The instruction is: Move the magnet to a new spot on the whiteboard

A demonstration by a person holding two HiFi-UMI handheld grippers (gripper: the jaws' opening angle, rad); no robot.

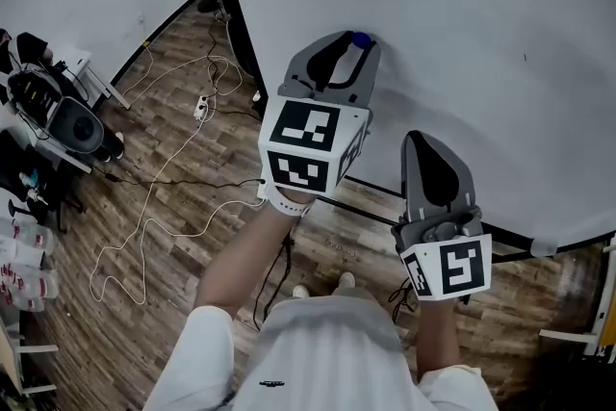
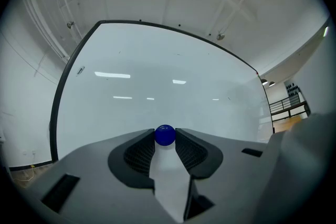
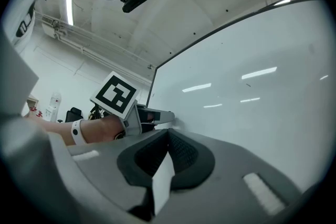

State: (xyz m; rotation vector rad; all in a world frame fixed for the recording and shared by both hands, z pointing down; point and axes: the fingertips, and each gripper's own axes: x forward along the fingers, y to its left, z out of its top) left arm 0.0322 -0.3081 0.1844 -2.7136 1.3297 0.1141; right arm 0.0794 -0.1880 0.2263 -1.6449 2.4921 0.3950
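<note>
The step in hand looks like the carry; the left gripper (image 1: pixel 348 49) has its jaws clamped on the small blue magnet (image 2: pixel 165 135), which sits pinched right at the jaw tips; it is held up against the whiteboard (image 1: pixel 462 34), though whether it touches the white surface or stands just off it cannot be told. The right gripper (image 1: pixel 424 143) is lower and to the right, near the board, with its jaws together and nothing between them; it seems to have no part in this step. The person stands on the wooden floor (image 1: pixel 173 197) in front of the board. The next move, by this reading, calls for picking a bare spot on the board, bringing the magnet flat onto it, then parting the left jaws and drawing back straight, so that the magnet stays put and does not slide.
</note>
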